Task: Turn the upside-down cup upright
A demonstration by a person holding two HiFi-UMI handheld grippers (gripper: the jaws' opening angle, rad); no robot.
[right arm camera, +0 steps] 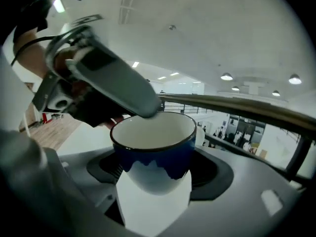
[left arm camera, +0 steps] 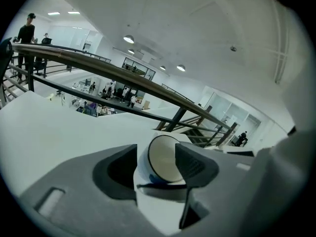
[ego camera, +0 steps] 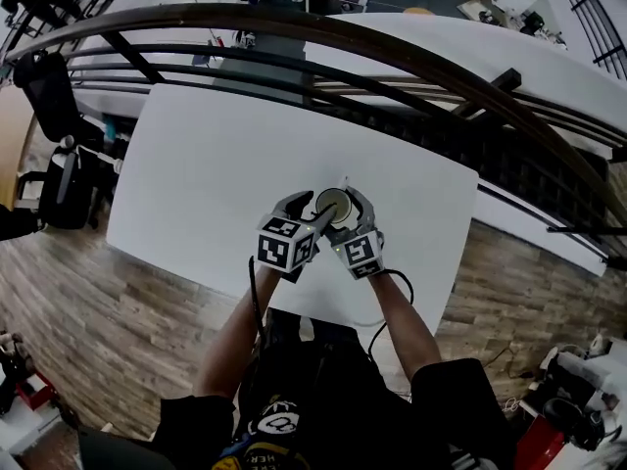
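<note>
Clearance matters most now: the cup [right arm camera: 155, 152] sits mouth-up over the white table [ego camera: 216, 164], between the wide-spread jaws of the right gripper [right arm camera: 155, 171]. The left gripper [left arm camera: 158, 157], also wide, has one finger at the rim. To my eye both should back away straight, without any sideways brush that could catch the lip and tip it. It looks like slick glazed ceramic, deep blue dripping over white, cream inside, rounding toward a narrower base.
</note>
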